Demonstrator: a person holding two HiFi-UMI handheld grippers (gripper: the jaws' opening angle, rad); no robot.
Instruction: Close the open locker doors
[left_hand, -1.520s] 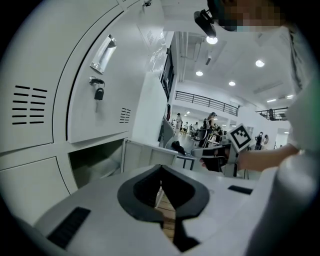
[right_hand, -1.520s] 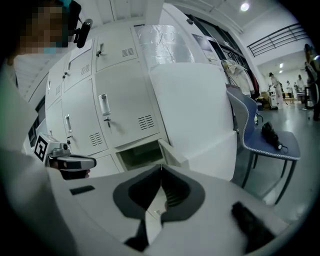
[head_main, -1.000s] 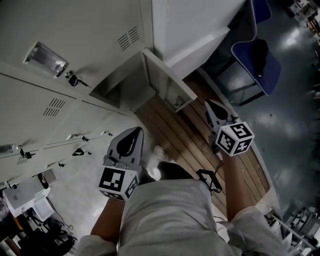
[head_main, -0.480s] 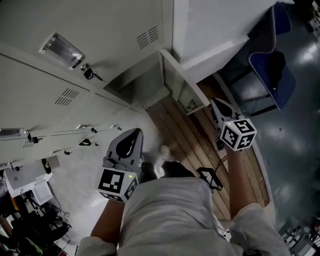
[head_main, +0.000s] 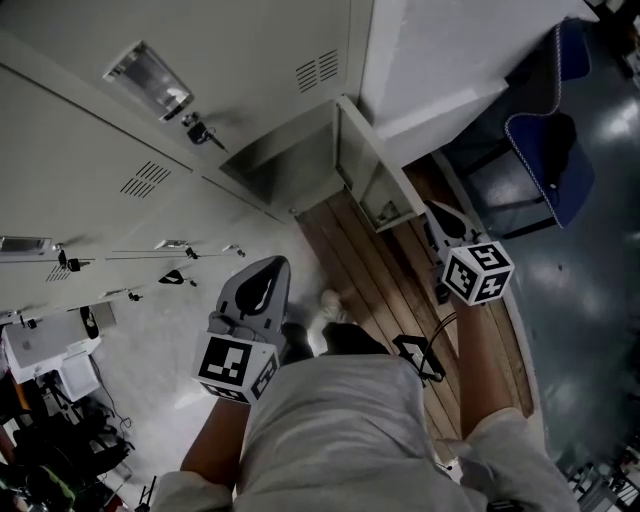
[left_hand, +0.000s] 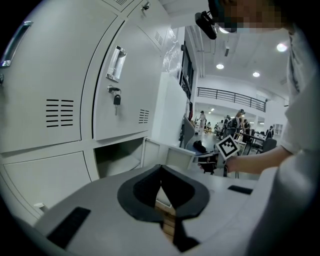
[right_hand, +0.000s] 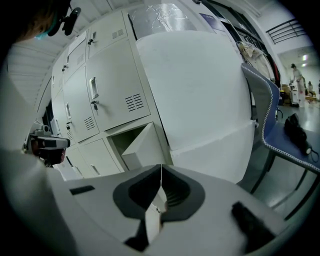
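Observation:
In the bottom row of grey lockers, one locker (head_main: 285, 170) stands open, its door (head_main: 375, 185) swung out to the right over the wooden floor. Above it the lockers are shut, with handles and keys. My left gripper (head_main: 268, 266) is shut and holds nothing; it hangs low, well short of the open compartment (left_hand: 117, 157). My right gripper (head_main: 430, 208) is also shut and holds nothing, just right of the door's outer edge and apart from it. The right gripper view looks along its closed jaws at the open door (right_hand: 142, 147).
A tall white cabinet (head_main: 440, 60) stands right of the lockers. A blue chair (head_main: 545, 140) with a dark item on its seat is at far right. A black device with a cable (head_main: 420, 358) lies on the wood planks (head_main: 375, 280). Boxes and cables (head_main: 45, 370) are at lower left.
In the head view the lockers and the open door have slid to the right as the camera turned. Both grippers stay shut; the right one has edged slightly right.

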